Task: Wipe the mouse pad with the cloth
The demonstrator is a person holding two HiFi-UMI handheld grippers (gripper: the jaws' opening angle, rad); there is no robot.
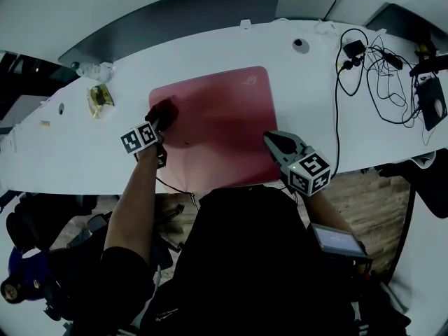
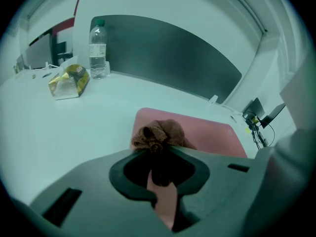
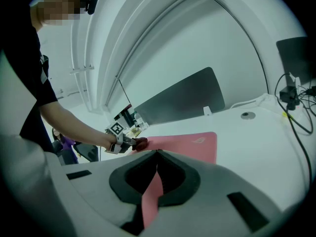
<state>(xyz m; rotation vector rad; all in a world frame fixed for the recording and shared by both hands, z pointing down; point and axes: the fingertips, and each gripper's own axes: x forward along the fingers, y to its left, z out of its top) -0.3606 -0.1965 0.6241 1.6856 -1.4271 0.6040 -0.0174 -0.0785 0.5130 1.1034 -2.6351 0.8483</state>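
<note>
**Inspector:** What do we count on the table (image 1: pixel 70 166)?

**Operator:** We count one mouse pad (image 1: pixel 224 128), one cloth (image 1: pixel 163 110), and two grippers. In the left gripper view we also count one water bottle (image 2: pixel 98 46) and one snack packet (image 2: pixel 69 80) at the upper left. A tangle of cables (image 1: pixel 381 75) lies at the upper right of the head view.

**Inspector:** How does the mouse pad lie?

**Operator:** It lies flat at frame centre. Its long axis runs left to right, tilted slightly upward toward the right. The logo corner sits at its upper right, and its lower edge meets the table's near edge.

**Inspector:** Where is the cloth?

**Operator:** It is bunched on the pad's left part, near the upper-left corner. The left gripper (image 1: pixel 159 121) has its jaws pinching the cloth.

**Inspector:** And the arms?

**Operator:** The left forearm (image 1: pixel 136 201) reaches up from the lower left of the frame. The right gripper (image 1: pixel 276 142) sits over the pad's lower-right corner and points up and left. Its jaws are pressed together with nothing between them. We cannot tell whether it touches the pad.
</note>
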